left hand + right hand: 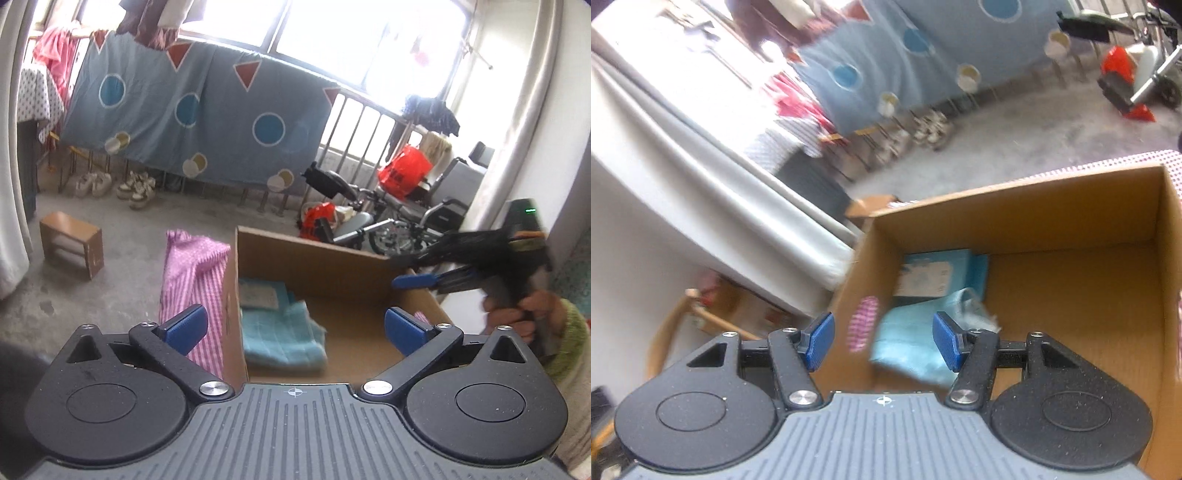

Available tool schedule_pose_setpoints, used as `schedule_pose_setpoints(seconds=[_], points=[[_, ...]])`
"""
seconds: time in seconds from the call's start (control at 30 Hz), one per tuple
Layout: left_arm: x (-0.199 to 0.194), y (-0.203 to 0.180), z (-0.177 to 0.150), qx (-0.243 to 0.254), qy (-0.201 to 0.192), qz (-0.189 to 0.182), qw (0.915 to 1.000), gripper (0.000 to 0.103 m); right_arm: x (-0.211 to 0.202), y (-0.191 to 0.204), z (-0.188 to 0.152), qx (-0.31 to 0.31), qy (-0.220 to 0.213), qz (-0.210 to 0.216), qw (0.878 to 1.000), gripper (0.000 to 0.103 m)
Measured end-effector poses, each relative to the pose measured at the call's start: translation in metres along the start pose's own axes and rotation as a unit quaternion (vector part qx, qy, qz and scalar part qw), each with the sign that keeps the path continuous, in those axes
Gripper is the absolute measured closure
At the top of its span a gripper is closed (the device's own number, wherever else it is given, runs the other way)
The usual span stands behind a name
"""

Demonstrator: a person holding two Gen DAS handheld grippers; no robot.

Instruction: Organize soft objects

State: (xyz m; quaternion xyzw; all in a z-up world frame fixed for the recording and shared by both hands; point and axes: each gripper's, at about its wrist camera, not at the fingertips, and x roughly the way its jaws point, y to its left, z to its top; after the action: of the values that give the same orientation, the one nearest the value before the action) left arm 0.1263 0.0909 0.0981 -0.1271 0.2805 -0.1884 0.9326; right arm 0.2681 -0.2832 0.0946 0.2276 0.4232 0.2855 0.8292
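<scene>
An open cardboard box (314,254) (1071,214) stands on a pink checked cloth (192,273). Inside lie a folded light-blue towel (284,336) (916,347) and a flat blue packet (258,293) (934,273). My left gripper (295,326) is open and empty, hovering at the box's near edge above the towel. My right gripper (882,341) is open and empty, above the box's left wall and the towel. The right gripper also shows in the left wrist view (406,271) at the box's right rim, held in a hand.
A small wooden crate (72,243) sits on the concrete floor at left. A blue patterned sheet (192,110) hangs on a railing, with shoes (136,186) below. A wheelchair (399,218) with red bags (404,171) stands behind the box. A white curtain (713,184) hangs left.
</scene>
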Motion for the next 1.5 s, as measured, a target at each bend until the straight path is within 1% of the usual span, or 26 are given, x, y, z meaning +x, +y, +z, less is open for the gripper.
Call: schedule_pose_setpoints(seconds=[0.03,0.13,0.2,0.27,0.33,0.43,0.47,0.57,0.7,0.83,0.97,1.07,1.17,1.23,1.37,1.43,1.5], points=[[-0.003,0.002,-0.006,-0.004,0.004,-0.002,1.0000,0.000,-0.013,0.004,-0.010,0.000,-0.009,0.011,1.000,0.034],[-0.006,0.006,-0.027,-0.014,0.023,-0.001,0.9996,0.000,-0.033,0.013,-0.040,0.002,-0.015,0.036,0.999,0.032],[-0.004,0.011,-0.044,-0.028,0.044,-0.002,0.9987,0.000,-0.036,0.018,-0.064,0.007,-0.006,0.048,0.999,0.032],[-0.001,0.014,-0.062,-0.040,0.071,-0.009,0.9966,0.000,-0.031,0.020,-0.089,0.016,0.008,0.051,0.999,0.030],[0.005,0.015,-0.079,-0.050,0.101,-0.016,0.9935,0.000,-0.017,0.021,-0.113,0.015,0.023,0.036,0.999,0.030],[0.019,0.013,-0.099,-0.046,0.140,-0.011,0.9890,0.001,0.004,0.021,-0.142,0.018,0.042,-0.006,0.999,0.030],[0.022,0.012,-0.104,-0.039,0.147,-0.009,0.9882,0.001,0.010,0.019,-0.149,0.026,0.047,-0.013,0.998,0.030],[0.026,0.009,-0.112,-0.018,0.153,-0.006,0.9880,0.001,0.023,0.014,-0.164,0.053,0.058,-0.023,0.997,0.030],[0.033,0.006,-0.116,0.008,0.153,-0.005,0.9881,0.001,0.032,0.013,-0.174,0.062,0.063,-0.041,0.995,0.030],[0.040,0.003,-0.122,0.007,0.162,-0.022,0.9866,0.001,0.044,0.020,-0.177,0.044,0.066,-0.058,0.995,0.030],[0.044,-0.001,-0.126,0.008,0.167,-0.022,0.9858,0.000,0.050,0.024,-0.179,0.028,0.063,-0.068,0.995,0.030],[0.043,-0.006,-0.126,0.017,0.168,-0.019,0.9855,0.000,0.053,0.028,-0.181,0.020,0.068,-0.066,0.995,0.030],[0.041,-0.010,-0.126,0.015,0.173,-0.032,0.9843,0.000,0.056,0.029,-0.183,0.025,0.081,-0.051,0.995,0.029],[0.038,-0.012,-0.127,0.013,0.174,-0.035,0.9840,0.000,0.056,0.031,-0.184,0.019,0.081,-0.061,0.995,0.029],[0.032,-0.014,-0.128,0.006,0.181,-0.044,0.9825,0.000,0.053,0.033,-0.186,0.020,0.083,-0.058,0.995,0.029],[0.028,-0.013,-0.130,0.001,0.180,-0.055,0.9821,0.000,0.051,0.036,-0.188,0.014,0.083,-0.063,0.994,0.029],[0.027,-0.014,-0.131,0.003,0.177,-0.059,0.9824,0.001,0.051,0.035,-0.189,0.012,0.083,-0.066,0.994,0.029]])
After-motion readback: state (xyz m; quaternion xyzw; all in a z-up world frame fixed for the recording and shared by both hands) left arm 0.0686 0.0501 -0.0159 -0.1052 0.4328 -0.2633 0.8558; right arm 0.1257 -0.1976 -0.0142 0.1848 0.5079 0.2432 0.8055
